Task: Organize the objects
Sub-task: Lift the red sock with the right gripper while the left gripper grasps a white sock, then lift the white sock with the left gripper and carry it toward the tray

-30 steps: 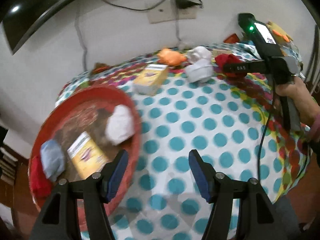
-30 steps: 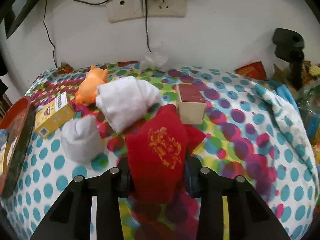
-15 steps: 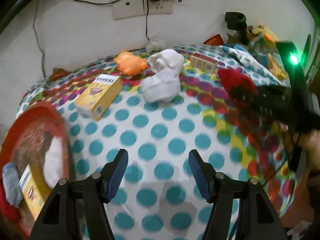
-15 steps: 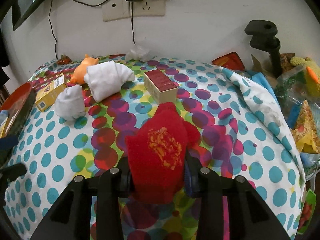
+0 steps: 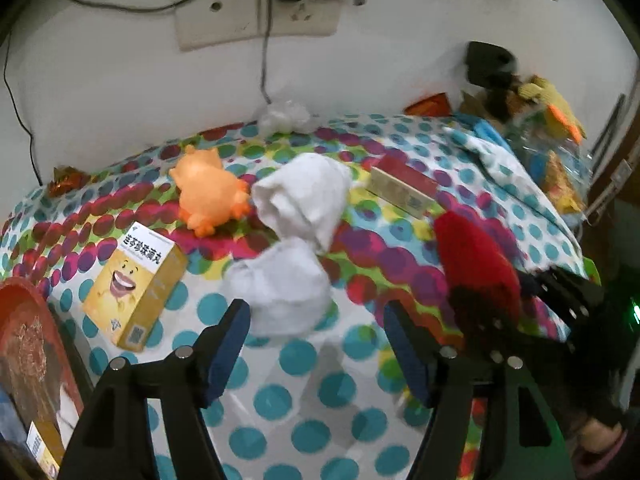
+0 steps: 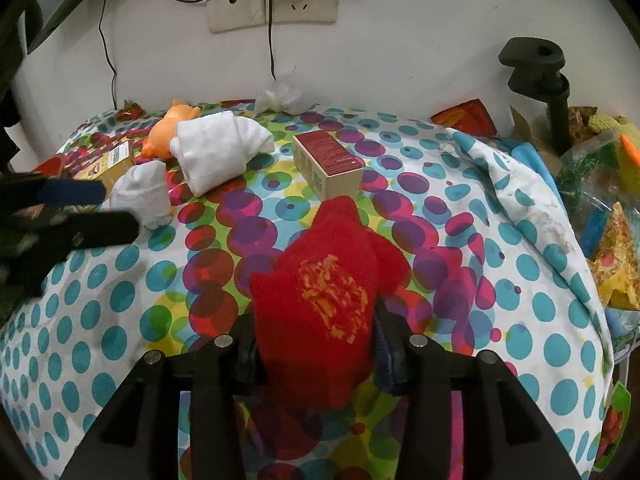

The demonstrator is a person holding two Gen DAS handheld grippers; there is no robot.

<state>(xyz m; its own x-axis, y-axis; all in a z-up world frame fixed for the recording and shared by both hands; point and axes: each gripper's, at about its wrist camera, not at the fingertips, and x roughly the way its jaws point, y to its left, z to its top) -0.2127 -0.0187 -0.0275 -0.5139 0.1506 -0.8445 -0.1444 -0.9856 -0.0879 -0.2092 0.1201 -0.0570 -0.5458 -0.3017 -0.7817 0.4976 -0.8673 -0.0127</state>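
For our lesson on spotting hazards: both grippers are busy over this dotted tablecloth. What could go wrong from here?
1. The right gripper has just been opening with the red sock bundle still between its fingers; the bundle may slip out.
2. The open left gripper nears the small white bundle, which touches the larger white bundle; closing might drag both.
3. The two grippers are close and could collide.

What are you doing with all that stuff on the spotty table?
Someone is tidying up with a grabber in each hand. The right gripper has a red sock between its jaws, which have just been opening. The left gripper, its jaws wide and just been opening too, points at a small white bundle. A red tray at the table's edge already holds a few things.
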